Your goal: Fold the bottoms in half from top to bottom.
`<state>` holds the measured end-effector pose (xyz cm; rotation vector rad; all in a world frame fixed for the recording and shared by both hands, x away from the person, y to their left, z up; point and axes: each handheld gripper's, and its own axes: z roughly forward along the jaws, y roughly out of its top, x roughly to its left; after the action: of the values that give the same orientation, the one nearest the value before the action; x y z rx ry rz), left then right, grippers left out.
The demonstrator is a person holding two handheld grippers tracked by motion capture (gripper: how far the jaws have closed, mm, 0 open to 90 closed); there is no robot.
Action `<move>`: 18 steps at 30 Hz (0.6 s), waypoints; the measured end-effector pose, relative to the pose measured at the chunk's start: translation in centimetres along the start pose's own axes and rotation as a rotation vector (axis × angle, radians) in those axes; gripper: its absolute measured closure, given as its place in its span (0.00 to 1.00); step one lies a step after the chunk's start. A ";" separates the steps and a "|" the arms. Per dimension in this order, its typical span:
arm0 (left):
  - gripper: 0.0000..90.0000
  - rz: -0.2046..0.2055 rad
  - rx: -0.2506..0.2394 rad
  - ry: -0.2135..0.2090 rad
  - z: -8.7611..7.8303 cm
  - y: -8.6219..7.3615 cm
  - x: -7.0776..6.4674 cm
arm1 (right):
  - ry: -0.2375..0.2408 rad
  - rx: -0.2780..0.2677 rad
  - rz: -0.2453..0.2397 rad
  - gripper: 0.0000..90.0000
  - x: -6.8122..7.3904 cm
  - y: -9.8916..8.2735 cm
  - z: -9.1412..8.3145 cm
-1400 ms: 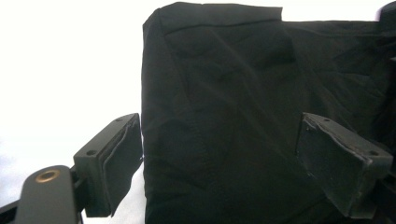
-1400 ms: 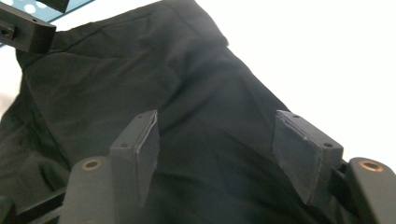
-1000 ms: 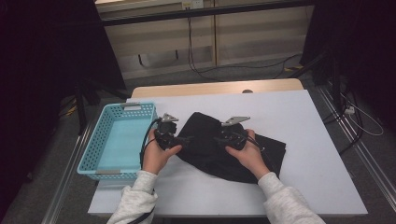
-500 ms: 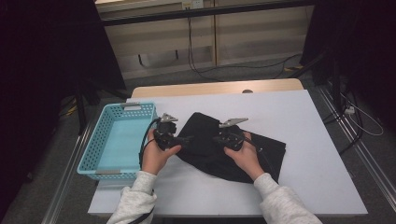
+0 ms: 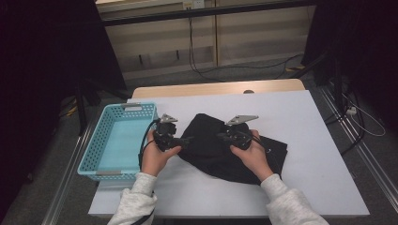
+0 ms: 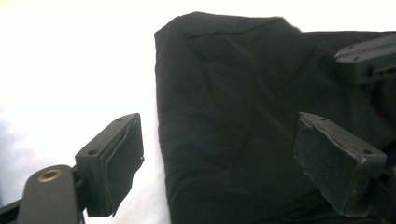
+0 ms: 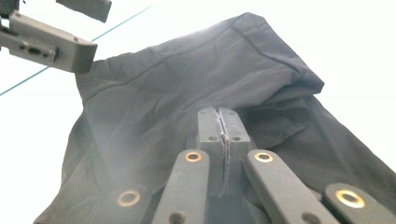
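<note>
Two hands worked at the white tabletop (image 5: 309,154) in the high view, each holding a claw over a black garment (image 5: 220,150) that lay crumpled near the middle of it. The left claw (image 5: 187,139) sat at the garment's left edge, pointing across it, and the right claw (image 5: 220,136) rested on the cloth further right, facing the left one. A light blue plastic basket (image 5: 94,154) stood on the tabletop just left of the left hand (image 5: 157,157). The right hand (image 5: 251,157) lay over the garment's middle.

In the left gripper view, the left claw (image 6: 217,158) stood wide open, its left pad over bare white tabletop (image 6: 70,70) and its right pad above the black garment (image 6: 243,102). The garment's folded edge ran between the two pads without touching either. Part of the right claw (image 6: 369,56) showed at the upper right, over the cloth.

In the right gripper view, the right claw (image 7: 220,122) had just been closing and was shut, its pads pressed flat together. Whether a fold of the garment (image 7: 154,107) was pinched between them could not be told. The cloth spread beneath and beyond the tips, with a seamed corner at the upper right. The left claw (image 7: 51,35) showed grey at the upper left.
</note>
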<state>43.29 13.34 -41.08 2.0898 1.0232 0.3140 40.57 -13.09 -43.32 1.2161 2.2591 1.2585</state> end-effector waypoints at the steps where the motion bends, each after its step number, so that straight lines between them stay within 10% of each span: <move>1: 0.18 0.000 0.002 -0.001 0.0 0.0 0.0 | -0.003 0.004 -0.004 0.99 0.0 0.0 -0.1; 18: 0.18 0.025 0.035 0.001 0.4 0.1 -0.2 | -0.012 0.036 0.001 1.00 -0.4 -1.4 -1.3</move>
<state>43.46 12.94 -41.26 2.1355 1.0103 0.3125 39.25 -14.48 -43.73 1.2339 2.2827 1.2126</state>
